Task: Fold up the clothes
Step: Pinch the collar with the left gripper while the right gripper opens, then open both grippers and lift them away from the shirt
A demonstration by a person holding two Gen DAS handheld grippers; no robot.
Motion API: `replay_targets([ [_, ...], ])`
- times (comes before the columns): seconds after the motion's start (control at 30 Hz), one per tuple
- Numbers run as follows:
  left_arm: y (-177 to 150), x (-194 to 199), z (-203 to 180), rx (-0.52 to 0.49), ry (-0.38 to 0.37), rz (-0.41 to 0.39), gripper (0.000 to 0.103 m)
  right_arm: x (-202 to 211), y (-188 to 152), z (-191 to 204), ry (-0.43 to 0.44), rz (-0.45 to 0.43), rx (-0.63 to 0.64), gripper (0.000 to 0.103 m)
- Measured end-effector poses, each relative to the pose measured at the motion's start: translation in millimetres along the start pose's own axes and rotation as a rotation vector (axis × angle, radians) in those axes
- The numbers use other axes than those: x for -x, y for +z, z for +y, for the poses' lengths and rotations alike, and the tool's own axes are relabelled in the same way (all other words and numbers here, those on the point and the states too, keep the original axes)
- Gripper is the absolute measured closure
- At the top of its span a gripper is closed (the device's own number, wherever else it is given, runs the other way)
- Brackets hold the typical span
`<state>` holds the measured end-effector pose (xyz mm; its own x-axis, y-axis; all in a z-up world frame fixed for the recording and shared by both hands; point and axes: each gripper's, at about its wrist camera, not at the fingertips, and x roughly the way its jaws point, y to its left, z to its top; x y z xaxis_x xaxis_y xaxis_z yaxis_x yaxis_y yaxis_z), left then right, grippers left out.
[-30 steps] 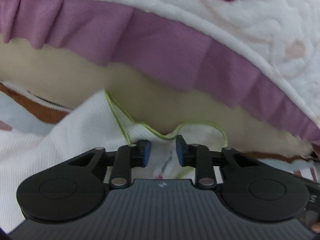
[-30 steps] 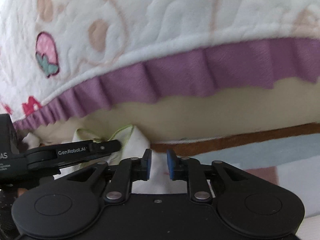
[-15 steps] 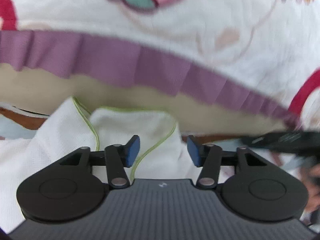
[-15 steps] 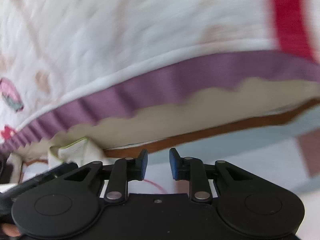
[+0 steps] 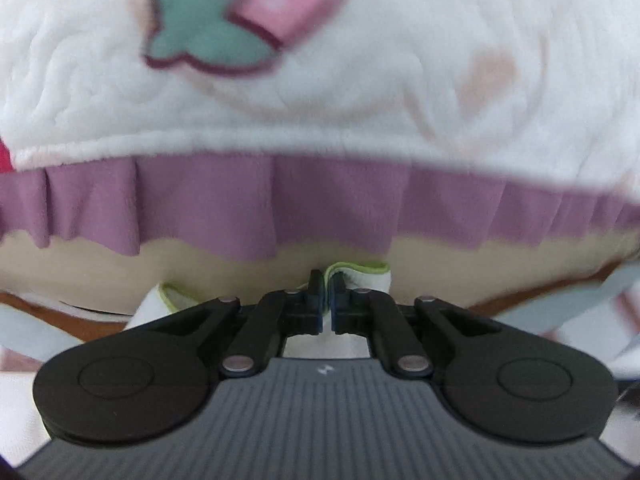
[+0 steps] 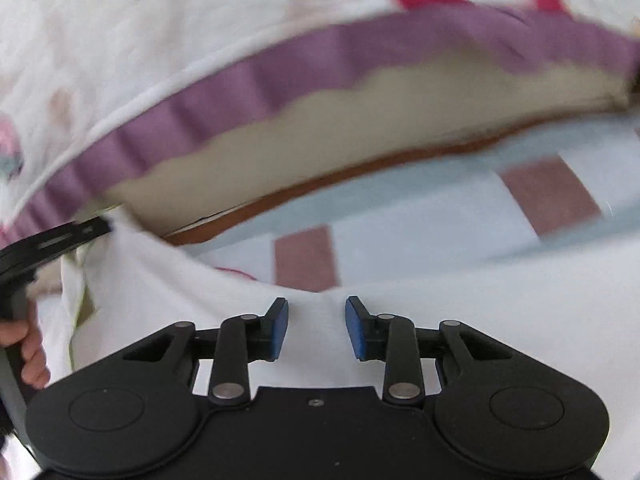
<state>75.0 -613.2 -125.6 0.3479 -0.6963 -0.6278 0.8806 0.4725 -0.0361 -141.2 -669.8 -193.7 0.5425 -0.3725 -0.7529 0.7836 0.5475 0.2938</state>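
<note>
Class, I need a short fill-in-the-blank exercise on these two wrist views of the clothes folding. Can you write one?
1. The left gripper is shut on the white garment's ____-trimmed edge.
2. The right gripper's jaws stand ____, with white cloth between them.
3. The blanket's frill is ____.
4. The fruit printed on the blanket is a ____.

Missing words: green; open; purple; strawberry

One garment (image 6: 168,280), two claws (image 5: 327,294).

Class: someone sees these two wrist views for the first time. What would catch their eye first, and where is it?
A pink strawberry on the white fleece blanket fills the top of the left view, its purple frill below. Lower down, the left gripper pinches the green-edged white garment; the right gripper stands open over it.
</note>
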Motion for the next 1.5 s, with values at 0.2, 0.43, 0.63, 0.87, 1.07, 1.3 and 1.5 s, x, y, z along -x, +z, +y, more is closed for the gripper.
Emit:
replay_targets([
  [0.2, -6, 6, -1, 0.018, 0.056, 0.009, 0.086, -16, 12, -10, -0.099, -0.052, 0.047, 0.064],
  [0.43, -6, 92, 46, 0.22, 0.007, -0.113, 0.05, -10, 16, 0, -0.017, -0.095, 0.108, 0.061],
  [0.63, -53, 107, 85, 0.098, 0.149, 0.049, 0.052, -2, 5, 35, 0.023, -0.12, 0.283, 0.059],
  [0.87, -104, 146, 122, 0.425, 0.277, 0.146, 0.051, 0, -14, 23, -0.021, -0.135, 0.294, 0.057],
  [1.07, -86, 133, 98, 0.48, 0.274, 0.109, 0.05, -15, 7, -12, -0.229, -0.171, 0.149, 0.055],
  [1.3, -51, 173, 44, 0.363, 0.272, 0.04, 0.05, -11, 22, -32, -0.216, -0.177, -0.171, 0.054],
  [1.5, -89, 320, 22, 0.4, 0.438, 0.019, 0.049, 36, -17, 29, 0.052, -0.243, 0.031, 0.045],
])
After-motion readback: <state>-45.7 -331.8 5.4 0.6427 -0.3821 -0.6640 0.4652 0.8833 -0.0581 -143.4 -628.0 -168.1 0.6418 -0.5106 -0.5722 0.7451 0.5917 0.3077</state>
